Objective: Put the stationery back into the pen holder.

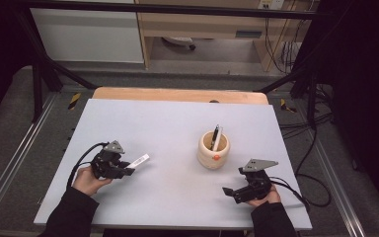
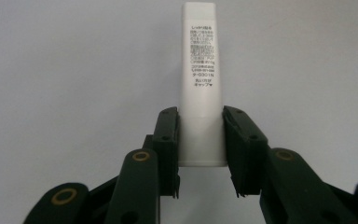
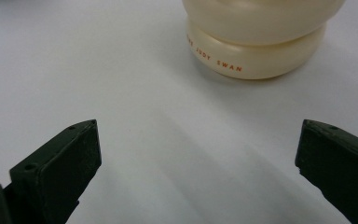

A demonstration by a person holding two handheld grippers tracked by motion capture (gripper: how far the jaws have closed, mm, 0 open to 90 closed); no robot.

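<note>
Gripping one end of a white stick (image 2: 202, 84), left gripper (image 2: 201, 140); item judged light, rigid, smooth plastic; right gripper (image 3: 198, 154) open, empty.

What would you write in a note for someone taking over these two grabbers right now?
Left gripper: shut on the white tube, gripped near one end; the tube sticks out toward the middle of the table.
Right gripper: open, holding nothing, resting near the cream cup.
Things: the cup stands right of centre with two pens upright inside.
Done: the tube is picked up.
Left: probably carry the tube to the cup and drop it in beside the pens. The right gripper could steady the cup if it wobbles.
</note>
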